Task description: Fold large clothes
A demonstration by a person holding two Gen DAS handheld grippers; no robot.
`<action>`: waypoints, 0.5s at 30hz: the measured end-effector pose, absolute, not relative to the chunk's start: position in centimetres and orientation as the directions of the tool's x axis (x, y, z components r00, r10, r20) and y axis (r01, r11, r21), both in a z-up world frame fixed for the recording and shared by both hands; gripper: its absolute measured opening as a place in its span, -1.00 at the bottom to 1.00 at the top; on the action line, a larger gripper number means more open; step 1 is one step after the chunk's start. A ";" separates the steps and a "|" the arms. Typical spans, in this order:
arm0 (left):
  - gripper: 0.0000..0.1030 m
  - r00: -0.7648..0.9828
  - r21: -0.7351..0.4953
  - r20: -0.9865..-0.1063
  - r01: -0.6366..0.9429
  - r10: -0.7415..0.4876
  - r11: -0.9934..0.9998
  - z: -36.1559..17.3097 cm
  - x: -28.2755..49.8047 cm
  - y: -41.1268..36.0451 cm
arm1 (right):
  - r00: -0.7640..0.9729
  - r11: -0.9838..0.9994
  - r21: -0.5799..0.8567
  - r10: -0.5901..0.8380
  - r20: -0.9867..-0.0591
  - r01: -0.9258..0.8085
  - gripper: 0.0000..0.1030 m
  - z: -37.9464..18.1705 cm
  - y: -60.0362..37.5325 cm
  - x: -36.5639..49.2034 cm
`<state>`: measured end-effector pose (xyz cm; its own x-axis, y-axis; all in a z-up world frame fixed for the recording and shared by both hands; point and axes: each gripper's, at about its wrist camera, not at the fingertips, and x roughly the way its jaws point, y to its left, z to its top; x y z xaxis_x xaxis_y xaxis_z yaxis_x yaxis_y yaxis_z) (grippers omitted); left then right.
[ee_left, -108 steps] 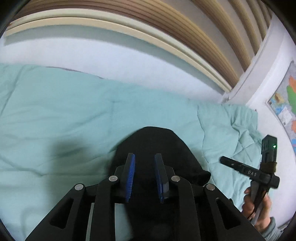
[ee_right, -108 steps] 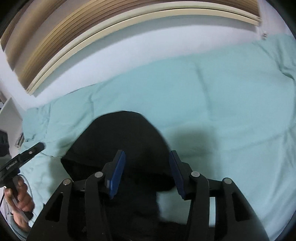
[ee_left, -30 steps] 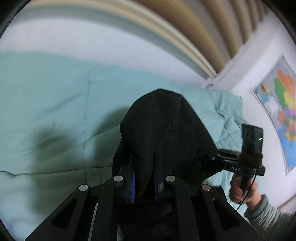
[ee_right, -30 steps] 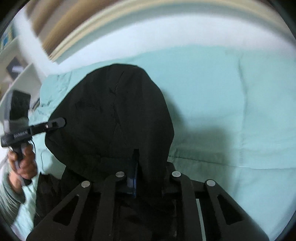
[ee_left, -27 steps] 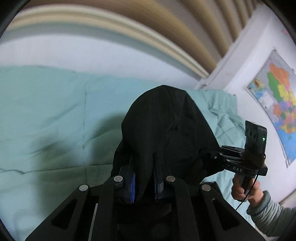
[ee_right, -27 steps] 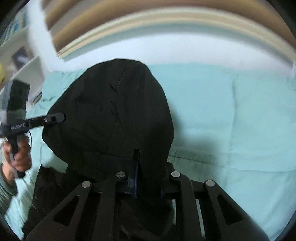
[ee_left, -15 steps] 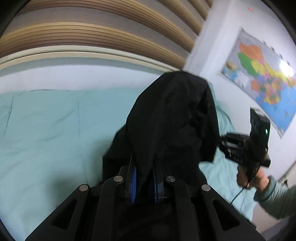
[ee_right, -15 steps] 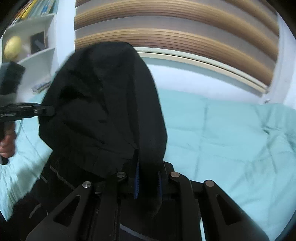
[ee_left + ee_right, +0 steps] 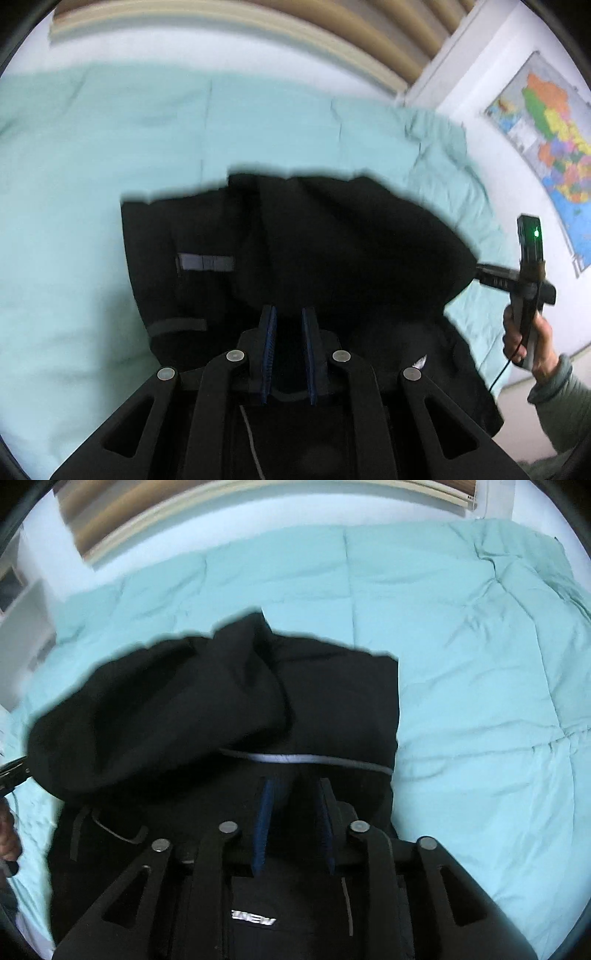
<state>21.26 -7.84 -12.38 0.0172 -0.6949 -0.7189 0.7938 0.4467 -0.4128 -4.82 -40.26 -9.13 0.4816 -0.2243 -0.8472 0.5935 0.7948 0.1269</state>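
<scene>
A black hooded jacket [image 9: 332, 240] lies on the teal quilt, its hood folded down over the body; it also shows in the right wrist view [image 9: 207, 709]. My left gripper [image 9: 288, 314] sits low over the jacket with its blue pads a small gap apart and dark cloth between them. My right gripper [image 9: 293, 784] is over the jacket near a grey reflective stripe [image 9: 306, 758], its pads apart with nothing clearly held. The right gripper also shows in the left wrist view [image 9: 517, 277], at the hood's right edge.
The teal quilt [image 9: 92, 147] covers the bed on all sides [image 9: 480, 664]. A white wall and wooden slats run behind it. A coloured map [image 9: 554, 129] hangs on the right wall. A white shelf [image 9: 22, 627] stands at the left.
The hood was held up in both grippers; it has come down forward onto the jacket body. The right gripper's pads have spread apart. Both grippers have tilted down toward the bed.
</scene>
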 end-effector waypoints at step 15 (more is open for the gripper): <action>-0.72 -0.185 -0.472 -0.766 0.812 -0.616 0.343 -13.7 21.2 -16.2 | 0.504 0.904 0.200 -0.020 -0.864 0.379 0.00 -8.3 -31.7 4.6</action>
<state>21.17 -16.21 -13.71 -0.1854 -0.6156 -0.7659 0.8118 0.3432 -0.4724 4.56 -31.69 -8.33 0.5038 -0.0197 -0.8636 0.3785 0.9037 0.2002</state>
